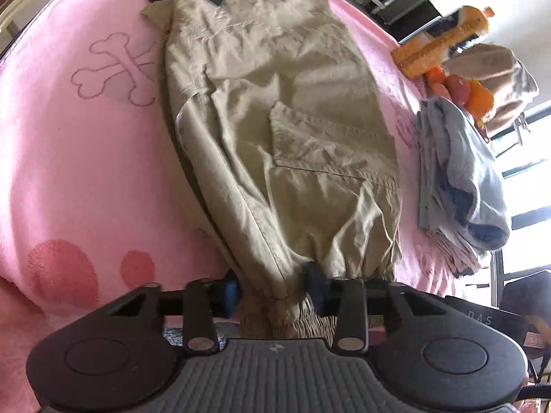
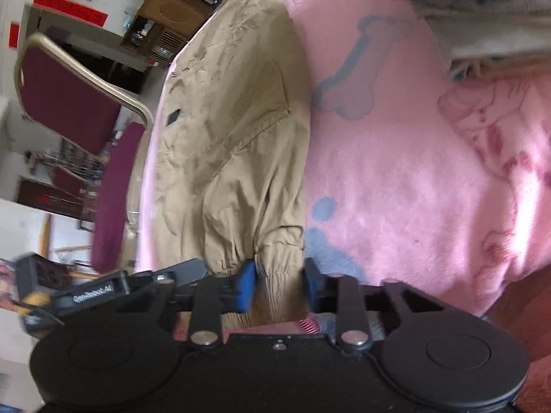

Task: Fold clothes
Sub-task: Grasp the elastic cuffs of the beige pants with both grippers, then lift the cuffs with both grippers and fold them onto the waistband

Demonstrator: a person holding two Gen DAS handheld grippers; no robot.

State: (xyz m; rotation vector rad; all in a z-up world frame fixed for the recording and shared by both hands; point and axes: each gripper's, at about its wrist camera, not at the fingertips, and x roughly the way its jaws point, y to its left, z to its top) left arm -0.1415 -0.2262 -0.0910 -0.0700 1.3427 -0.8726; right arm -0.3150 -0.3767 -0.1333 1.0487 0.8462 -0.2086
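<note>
We see the khaki trousers (image 1: 282,130) lying lengthwise on the pink blanket (image 1: 86,172) – the left hand-held gripper (image 1: 273,287) clamps one elastic cuff, the right hand-held gripper (image 2: 279,285) clamps the other – with a folded grey garment (image 1: 458,179) nearby.

The elastic hem of the khaki trousers (image 1: 292,316) runs down behind the left gripper (image 1: 275,285) and out of sight. In the right wrist view, the trousers' cuff (image 2: 279,289) is likewise covered by the right gripper (image 2: 279,282). The folded grey clothes (image 2: 482,10) are cut off by the top edge there. The orange bottle's (image 1: 444,39) label is too blurred to read.
</note>
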